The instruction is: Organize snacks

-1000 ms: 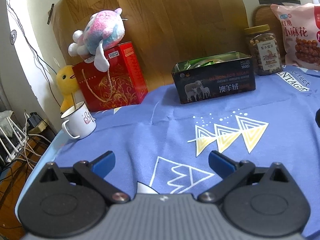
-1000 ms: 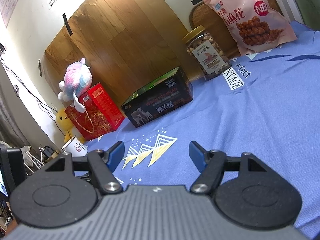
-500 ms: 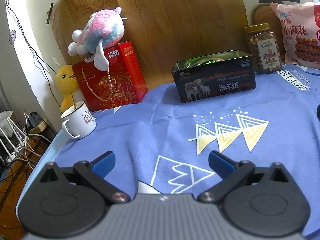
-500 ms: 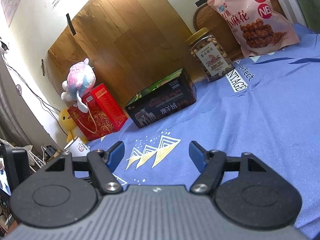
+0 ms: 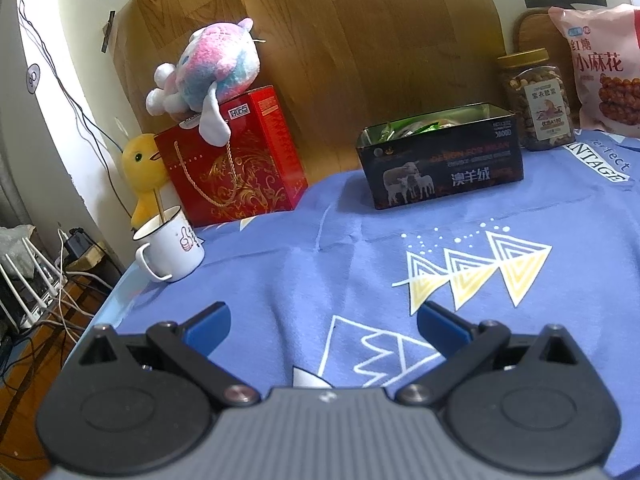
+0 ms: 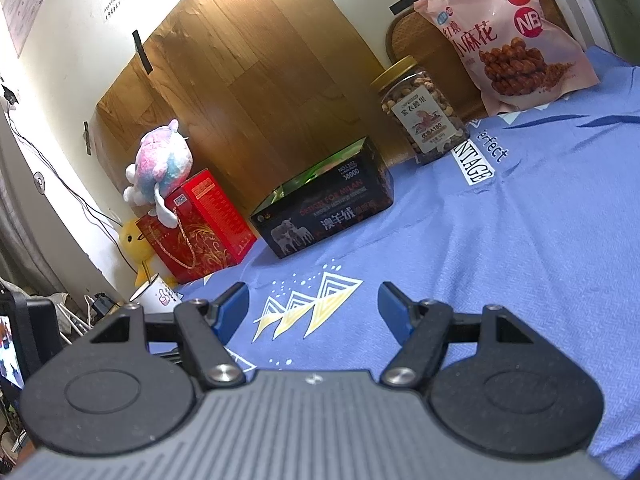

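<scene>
Both black two-finger tongs, the left tongs (image 5: 323, 322) and the right tongs (image 6: 313, 306), hang level with blue-padded fingers spread wide, gripping nothing.

Plush toy (image 5: 212, 68) sits atop red gift box (image 5: 236, 168) at blue cloth's (image 5: 320, 264) back-left edge, yellow duck (image 5: 142, 172) beside it, white mug (image 5: 170, 248) at left edge, wood panel (image 5: 360, 52) behind.

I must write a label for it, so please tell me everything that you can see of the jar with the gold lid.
The nut jar is a clear, plastic-looking cylinder with a gold screw lid, closed and nearly full of brown nuts. A white paper label with Chinese print faces the cameras. It stands upright at the back of the blue cloth, between the black tin box and the pink snack bag. Neither gripper touches it.
</scene>
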The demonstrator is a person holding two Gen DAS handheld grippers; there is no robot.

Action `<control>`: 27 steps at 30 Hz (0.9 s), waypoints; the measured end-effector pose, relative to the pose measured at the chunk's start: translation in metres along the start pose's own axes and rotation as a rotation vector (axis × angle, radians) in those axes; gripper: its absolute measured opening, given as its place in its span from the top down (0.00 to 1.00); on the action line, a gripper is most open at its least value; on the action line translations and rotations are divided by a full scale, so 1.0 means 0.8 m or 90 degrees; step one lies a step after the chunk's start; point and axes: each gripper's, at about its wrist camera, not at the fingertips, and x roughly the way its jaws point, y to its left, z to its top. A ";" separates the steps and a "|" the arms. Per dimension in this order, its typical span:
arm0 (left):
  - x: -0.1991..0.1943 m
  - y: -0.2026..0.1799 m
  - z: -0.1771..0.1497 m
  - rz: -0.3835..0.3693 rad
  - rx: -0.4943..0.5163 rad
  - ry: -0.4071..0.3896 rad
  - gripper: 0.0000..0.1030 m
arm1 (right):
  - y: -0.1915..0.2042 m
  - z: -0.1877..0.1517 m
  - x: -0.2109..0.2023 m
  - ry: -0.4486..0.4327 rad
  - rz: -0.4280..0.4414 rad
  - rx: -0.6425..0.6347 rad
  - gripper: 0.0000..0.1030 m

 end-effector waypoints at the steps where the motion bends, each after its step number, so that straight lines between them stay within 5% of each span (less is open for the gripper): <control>1: 0.000 0.000 0.000 0.001 0.001 0.000 0.00 | 0.000 0.000 0.000 0.000 -0.001 0.000 0.29; 27: 0.004 -0.004 -0.003 0.009 0.012 0.001 0.00 | -0.006 -0.002 0.000 -0.001 0.001 0.010 0.29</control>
